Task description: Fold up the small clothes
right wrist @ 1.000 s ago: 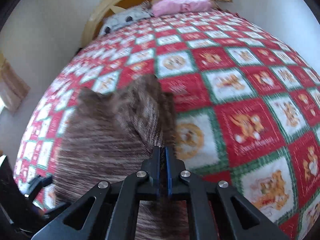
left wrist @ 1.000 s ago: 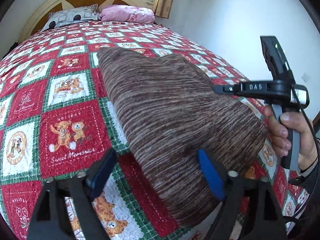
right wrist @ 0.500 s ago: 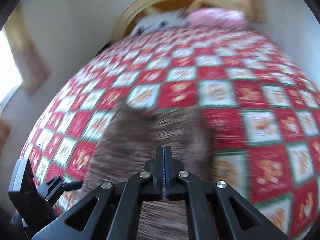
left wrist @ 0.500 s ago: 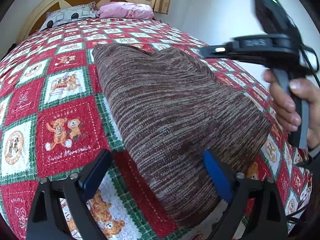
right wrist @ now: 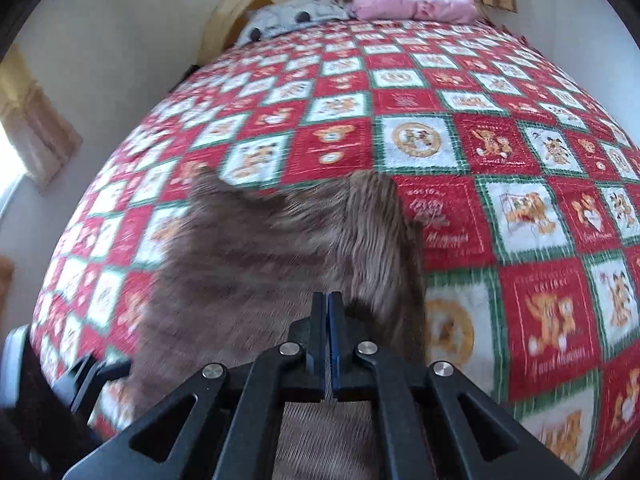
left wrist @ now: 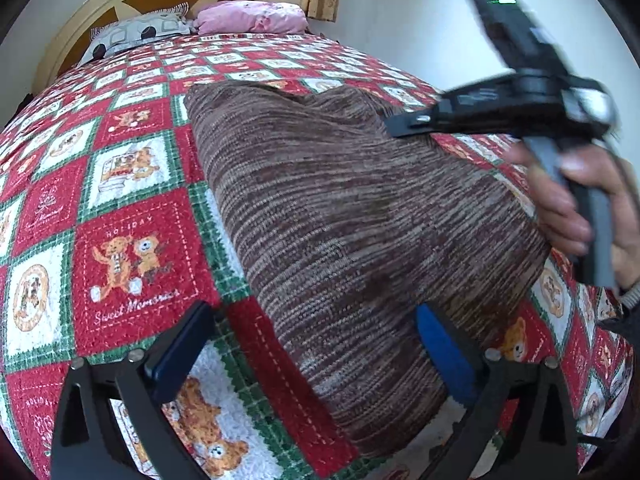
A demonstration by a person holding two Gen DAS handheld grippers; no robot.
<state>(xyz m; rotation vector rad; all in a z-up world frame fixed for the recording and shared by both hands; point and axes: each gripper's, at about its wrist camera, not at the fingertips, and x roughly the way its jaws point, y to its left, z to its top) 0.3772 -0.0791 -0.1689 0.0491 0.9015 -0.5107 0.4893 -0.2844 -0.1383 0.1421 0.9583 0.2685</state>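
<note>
On the teddy-bear quilt (left wrist: 132,248) the brown knit garment (left wrist: 360,216) lies folded, a long striped slab running from near my left gripper (left wrist: 320,344) toward the pillows (left wrist: 248,20). My left gripper's jaws have just been opening and now stand as wide as they go — one blue pad out over the quilt beside the garment, the other at the garment's near edge, neither pressing on it. A second ago they stood a little narrower around the same corner. My right gripper (right wrist: 328,320) is pinched tight, pads together, and I see no cloth caught between them. It has lifted away from the garment since the earlier view: in the left camera it now hangs blurred above the garment's far side, the hand (left wrist: 576,216) on its grip.
</note>
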